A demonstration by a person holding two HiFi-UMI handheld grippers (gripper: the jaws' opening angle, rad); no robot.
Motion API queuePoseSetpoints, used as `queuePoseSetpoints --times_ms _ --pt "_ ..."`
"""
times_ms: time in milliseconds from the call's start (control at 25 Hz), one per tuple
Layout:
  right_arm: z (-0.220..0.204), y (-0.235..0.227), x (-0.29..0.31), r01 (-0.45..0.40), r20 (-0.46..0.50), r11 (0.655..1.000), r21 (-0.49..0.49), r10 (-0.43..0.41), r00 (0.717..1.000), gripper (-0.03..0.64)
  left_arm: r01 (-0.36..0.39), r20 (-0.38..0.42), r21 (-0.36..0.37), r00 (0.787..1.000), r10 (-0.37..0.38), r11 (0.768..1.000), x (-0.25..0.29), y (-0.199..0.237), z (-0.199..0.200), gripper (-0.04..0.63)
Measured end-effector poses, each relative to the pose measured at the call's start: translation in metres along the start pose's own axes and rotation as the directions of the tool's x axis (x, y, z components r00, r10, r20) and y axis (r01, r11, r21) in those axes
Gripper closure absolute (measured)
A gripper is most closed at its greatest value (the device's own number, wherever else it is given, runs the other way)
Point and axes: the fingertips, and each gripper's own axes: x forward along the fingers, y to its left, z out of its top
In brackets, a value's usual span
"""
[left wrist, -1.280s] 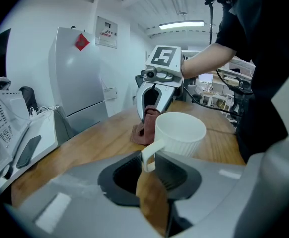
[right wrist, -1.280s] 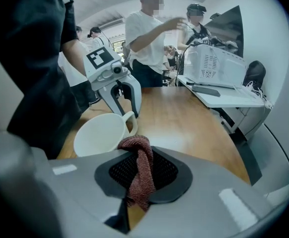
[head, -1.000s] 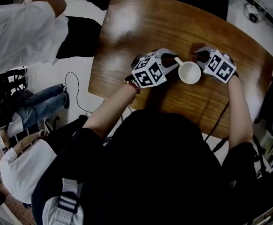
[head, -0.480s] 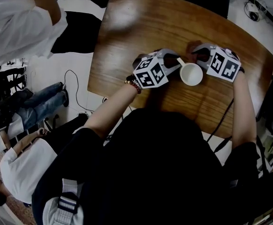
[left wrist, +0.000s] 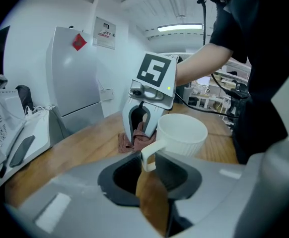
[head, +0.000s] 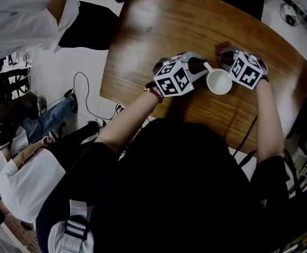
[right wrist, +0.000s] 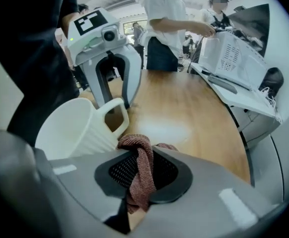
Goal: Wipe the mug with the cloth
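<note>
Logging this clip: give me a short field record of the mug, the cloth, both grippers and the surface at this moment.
mug: white, ribbed, opening up
surface: wooden table
left gripper: jaws closed on the mug's handle
right gripper: jaws shut on the cloth
cloth: reddish-brown, bunched, beside the mug near its handle; contact with the mug unclear

Worktop: rounded slab, brown wood grain, glossy sheen. White mug stands upright on it near the front edge, mouth up, handle to the left. Just beside the mug, a reddish-brown cloth trails onto the wood. White machine sits at the far end.
</note>
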Motion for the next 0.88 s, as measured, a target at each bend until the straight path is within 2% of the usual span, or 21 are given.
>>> queuePoseSetpoints --times_ms 120,240,320,400,560,680,760,880 --pt "-0.014 -0.011 -0.017 0.153 0.007 0.984 0.095 -0.154 0.988 0.568 -0.008 0.019 -0.038 1.0 0.009 0.999 -0.002 0.0 -0.003 0.508" --pt "-0.046 -0.006 -0.051 0.304 -0.001 0.921 0.244 -0.314 0.95 0.568 -0.014 0.034 -0.063 0.999 0.016 0.998 -0.007 -0.001 -0.007 0.509" --pt "-0.068 0.013 -0.074 0.356 -0.017 0.875 0.326 -0.371 0.928 0.568 -0.017 0.044 -0.078 0.999 0.02 0.997 -0.012 -0.003 -0.012 0.508" --pt "-0.081 0.043 -0.09 0.359 -0.025 0.857 0.37 -0.377 0.926 0.568 -0.028 0.061 -0.098 0.998 0.034 0.995 -0.023 -0.006 -0.014 0.509" --pt "-0.08 0.102 -0.104 0.304 -0.03 0.871 0.387 -0.317 0.948 0.566 -0.069 0.147 -0.172 0.984 0.095 0.983 -0.055 -0.016 0.001 0.523" --pt "-0.086 0.128 -0.09 0.289 -0.083 0.868 0.404 -0.28 0.956 0.565 -0.079 0.195 -0.214 0.973 0.122 0.974 -0.069 -0.029 0.009 0.528" --pt "-0.098 0.133 -0.072 0.325 -0.134 0.846 0.423 -0.296 0.946 0.561 -0.081 0.22 -0.246 0.966 0.137 0.966 -0.071 -0.037 0.011 0.502" --pt "-0.109 0.13 -0.057 0.412 -0.176 0.789 0.456 -0.374 0.911 0.555 -0.078 0.27 -0.295 0.949 0.161 0.952 -0.076 -0.044 0.019 0.457"
